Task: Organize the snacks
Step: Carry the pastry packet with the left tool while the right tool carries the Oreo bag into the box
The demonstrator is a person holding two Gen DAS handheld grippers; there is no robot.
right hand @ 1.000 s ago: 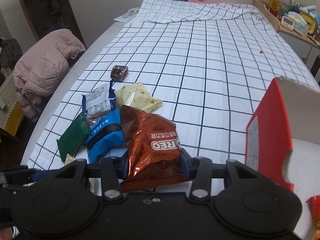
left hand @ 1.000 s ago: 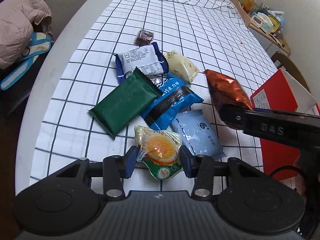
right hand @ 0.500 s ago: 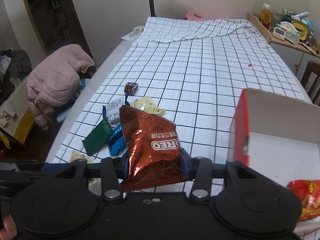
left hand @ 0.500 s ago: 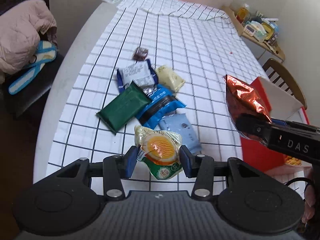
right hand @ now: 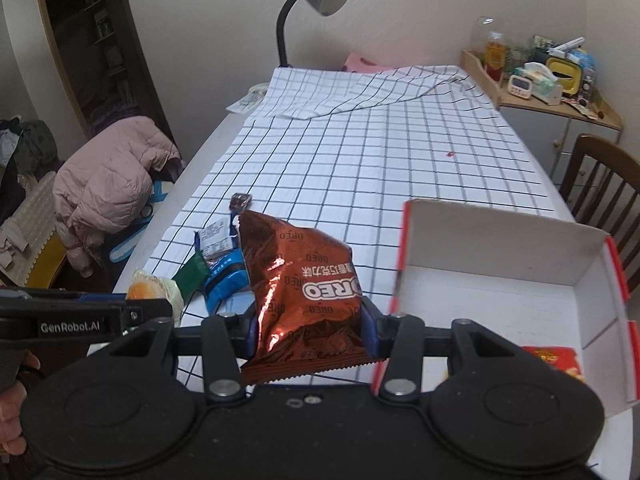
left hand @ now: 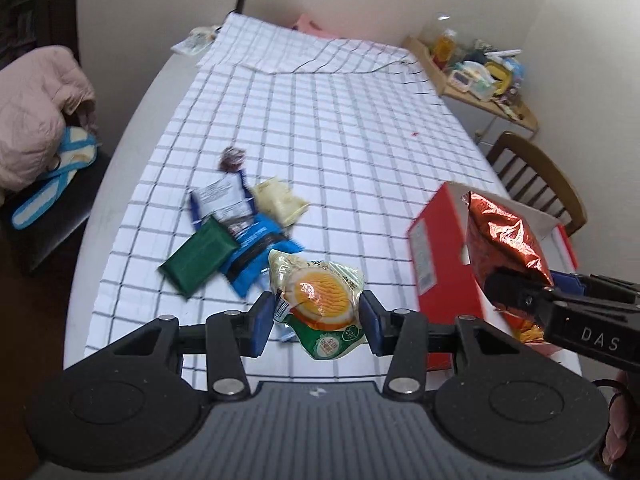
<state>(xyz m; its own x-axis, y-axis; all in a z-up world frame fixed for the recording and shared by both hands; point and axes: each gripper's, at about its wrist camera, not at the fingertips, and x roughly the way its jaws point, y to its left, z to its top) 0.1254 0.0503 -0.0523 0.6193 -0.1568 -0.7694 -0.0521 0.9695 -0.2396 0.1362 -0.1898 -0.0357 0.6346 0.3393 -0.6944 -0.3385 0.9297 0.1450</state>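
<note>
Crinkled copper foil marks the Oreo bag (right hand: 306,300), clamped by its lower end in the right tongs (right hand: 310,330) and held in the air just left of the red box (right hand: 500,248), which stands at the near right of the table (left hand: 360,128). The left tongs (left hand: 318,320) grip a soft, clear-and-green pastry pack (left hand: 320,300) with an orange round printed on it, also off the cloth.

The step in hand looks like carrying both packs to the box. To do it well, bring the Oreo bag over the white cardboard wall before letting go, low enough that the puffy, slippery foil drops flat beside the red packet (right hand: 554,360) already inside. The pastry is squashy, so a light squeeze is safer.

Left on the checked cloth: a flat green pack (left hand: 198,258), a glossy blue pack (left hand: 256,256), a white-labelled one (left hand: 220,196), a pale yellow pouch (left hand: 280,200) and a small dark sweet (left hand: 232,158).
</note>
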